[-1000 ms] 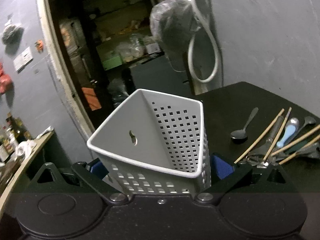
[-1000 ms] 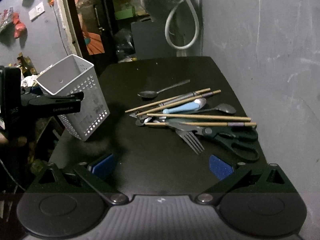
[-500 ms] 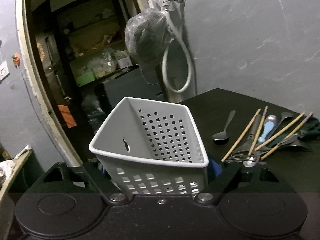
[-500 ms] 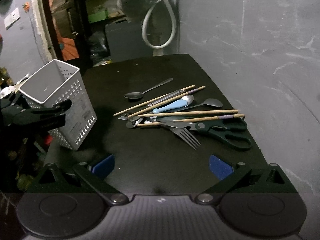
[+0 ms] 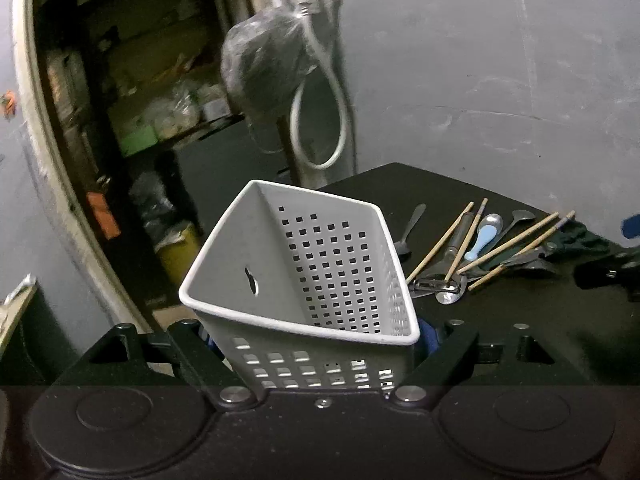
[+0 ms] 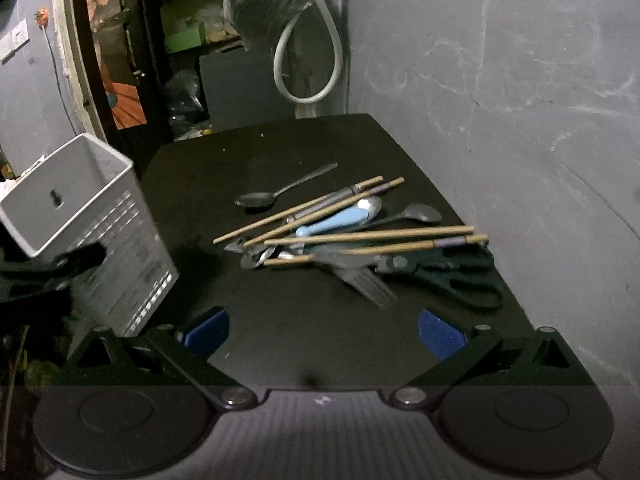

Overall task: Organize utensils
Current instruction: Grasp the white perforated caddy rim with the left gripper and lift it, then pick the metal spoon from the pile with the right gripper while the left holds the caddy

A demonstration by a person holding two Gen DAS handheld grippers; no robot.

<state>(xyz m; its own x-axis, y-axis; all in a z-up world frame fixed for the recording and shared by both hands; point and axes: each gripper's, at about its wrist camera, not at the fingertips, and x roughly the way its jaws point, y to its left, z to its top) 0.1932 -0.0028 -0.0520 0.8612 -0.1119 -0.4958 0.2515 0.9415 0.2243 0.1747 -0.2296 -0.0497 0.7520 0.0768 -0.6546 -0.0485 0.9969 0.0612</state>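
Observation:
My left gripper (image 5: 316,340) is shut on a white perforated utensil basket (image 5: 320,264), empty and tilted, at the table's left edge; the basket also shows in the right wrist view (image 6: 92,216). A pile of utensils (image 6: 352,232) lies mid-table: wooden chopsticks (image 6: 368,236), a blue-handled spoon (image 6: 340,218), a metal spoon (image 6: 280,194), a fork (image 6: 368,286) and dark scissors (image 6: 452,276). My right gripper (image 6: 322,326) is open and empty, near the table's front edge, short of the pile.
The black table (image 6: 280,148) stands against a grey wall (image 6: 500,100). A hose loop (image 6: 308,56) and a plastic bag (image 6: 260,0) hang behind it. A dark doorway (image 5: 132,120) with shelves lies to the left.
The left gripper has carried the basket a little rightward, toward the utensils, and it looks slightly blurred. The right gripper has moved forward toward the pile and now shows in the left view.

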